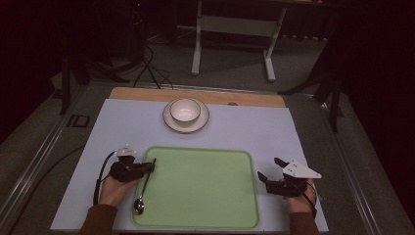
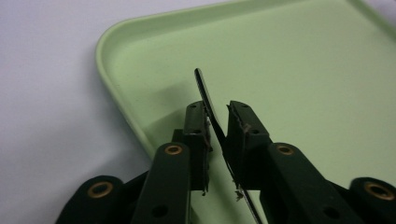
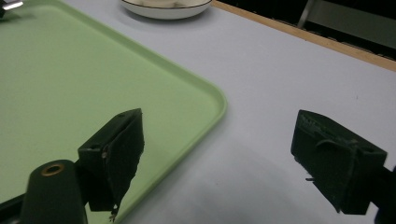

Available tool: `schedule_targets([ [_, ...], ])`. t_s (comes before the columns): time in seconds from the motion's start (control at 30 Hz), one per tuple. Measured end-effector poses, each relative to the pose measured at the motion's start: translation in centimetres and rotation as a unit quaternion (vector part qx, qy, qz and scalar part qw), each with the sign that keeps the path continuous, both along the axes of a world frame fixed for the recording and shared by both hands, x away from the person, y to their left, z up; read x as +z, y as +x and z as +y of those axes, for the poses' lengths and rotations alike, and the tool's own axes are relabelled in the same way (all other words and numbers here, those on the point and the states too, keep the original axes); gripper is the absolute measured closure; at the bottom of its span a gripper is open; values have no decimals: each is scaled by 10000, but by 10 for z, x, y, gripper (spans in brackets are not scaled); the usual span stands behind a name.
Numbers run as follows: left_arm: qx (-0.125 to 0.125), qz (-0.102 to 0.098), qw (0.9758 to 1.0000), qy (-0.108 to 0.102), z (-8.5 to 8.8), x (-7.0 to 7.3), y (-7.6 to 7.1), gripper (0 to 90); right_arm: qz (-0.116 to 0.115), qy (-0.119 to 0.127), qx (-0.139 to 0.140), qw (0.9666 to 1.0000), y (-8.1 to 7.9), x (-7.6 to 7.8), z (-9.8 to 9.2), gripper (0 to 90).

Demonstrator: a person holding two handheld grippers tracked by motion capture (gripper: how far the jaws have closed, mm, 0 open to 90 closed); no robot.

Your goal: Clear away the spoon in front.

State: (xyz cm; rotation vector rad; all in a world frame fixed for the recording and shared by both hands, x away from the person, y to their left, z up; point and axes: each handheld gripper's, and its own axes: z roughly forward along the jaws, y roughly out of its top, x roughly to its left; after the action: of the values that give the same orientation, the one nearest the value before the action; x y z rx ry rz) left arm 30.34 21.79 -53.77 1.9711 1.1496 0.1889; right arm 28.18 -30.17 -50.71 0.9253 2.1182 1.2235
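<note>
Two grippers flank the tray (image 1: 195, 188): left gripper (image 1: 149, 165) jaws loosely apart around the spoon (image 1: 143, 188) handle on its left rim, right gripper (image 1: 269, 170) wide open.

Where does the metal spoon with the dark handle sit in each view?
High view: metal spoon with the dark handle lies along the green plastic tray's left rim, bowl nearest the person.
Left gripper view: its handle stands between the fingers.
Right gripper view: I cannot make it out.
Shared landmark: the green tray.
</note>
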Motion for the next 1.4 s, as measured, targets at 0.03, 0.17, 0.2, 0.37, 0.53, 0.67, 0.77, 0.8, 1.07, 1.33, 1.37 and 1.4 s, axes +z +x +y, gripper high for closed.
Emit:
schedule_targets([
  [0.03,28,-29,9999,102,-1,0,-1,733,5,-2,2,10000,0,0,0,170],
  [0.17,62,-190,9997,164,-4,3,-2,613,-7,-6,15,10000,0,0,0,170],
  [0.2,95,-228,9996,140,-4,3,-2,582,-5,-6,15,10000,0,0,0,170],
  [0.37,244,-464,9984,188,-5,7,-4,463,-3,-5,22,10000,0,0,0,170],
  [0.53,451,-587,9963,434,-3,9,-5,372,-9,-5,33,10000,0,0,0,170],
  [0.67,571,-701,9939,639,-1,12,-7,342,-19,-2,39,10000,0,0,0,170],
  [0.77,669,-824,9910,817,-1,14,-8,324,-18,-6,45,10000,0,0,0,170],
  [0.8,698,-855,9905,826,-1,15,-8,324,-21,-7,45,10000,0,0,0,170],
  [1.07,926,-1115,9847,971,4,21,-11,322,-30,2,42,10000,0,0,0,170],
  [1.33,1119,-1368,9780,1111,15,29,-17,322,-62,33,7,10000,-1,1,-1,170],
  [1.37,1157,-1394,9772,1111,17,30,-18,322,-72,39,0,10000,-1,2,-2,170],
  [1.4,1208,-1434,9759,1113,19,31,-19,322,-76,44,-2,10000,-1,2,-2,170],
])
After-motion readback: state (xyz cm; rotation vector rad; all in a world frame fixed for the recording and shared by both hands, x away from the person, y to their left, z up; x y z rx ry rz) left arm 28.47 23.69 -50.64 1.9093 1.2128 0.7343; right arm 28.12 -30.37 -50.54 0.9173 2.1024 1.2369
